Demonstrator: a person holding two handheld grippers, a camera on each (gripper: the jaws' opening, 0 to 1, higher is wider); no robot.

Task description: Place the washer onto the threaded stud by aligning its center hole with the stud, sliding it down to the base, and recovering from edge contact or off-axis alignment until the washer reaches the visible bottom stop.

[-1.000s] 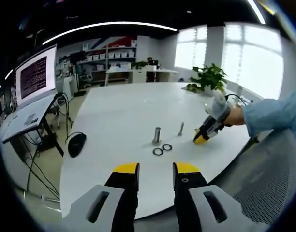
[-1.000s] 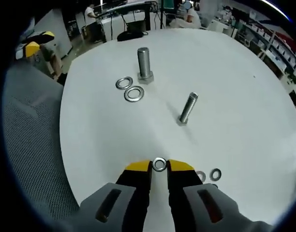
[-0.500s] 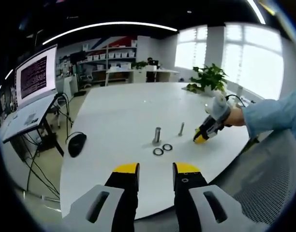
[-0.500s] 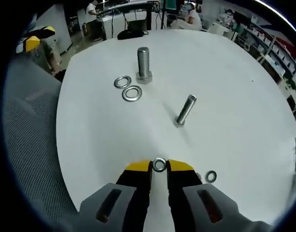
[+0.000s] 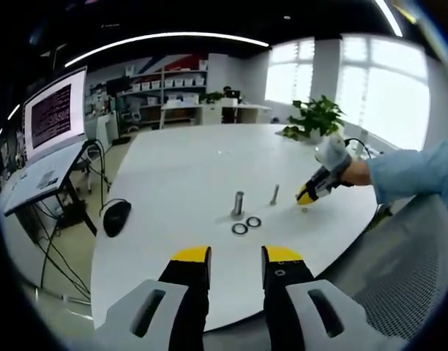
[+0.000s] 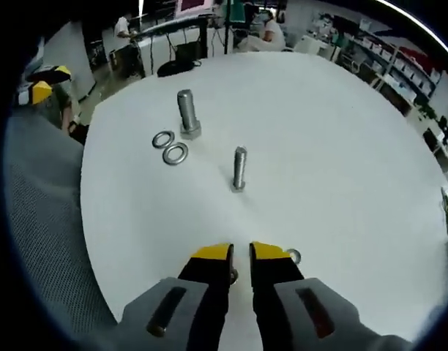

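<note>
Now we are holding our right gripper (image 6: 240, 253) above the table (image 6: 341, 146), jaws nearly together, grip uncertain; a washer (image 6: 293, 256) is lying beside them, the stud (image 6: 239, 169) ahead. Approaching off-axis risks catching its threads. Left gripper (image 5: 236, 256) is idling apart.

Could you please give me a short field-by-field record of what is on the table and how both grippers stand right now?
surface: white table
thin stud: upright, ahead of the right gripper
thick bolt: upright, farther off
large washers: two, flat beside the thick bolt
small washer: flat on the table next to the right gripper
right gripper state: narrow gap, grip unclear
left gripper: open, empty, held back from the table
</note>
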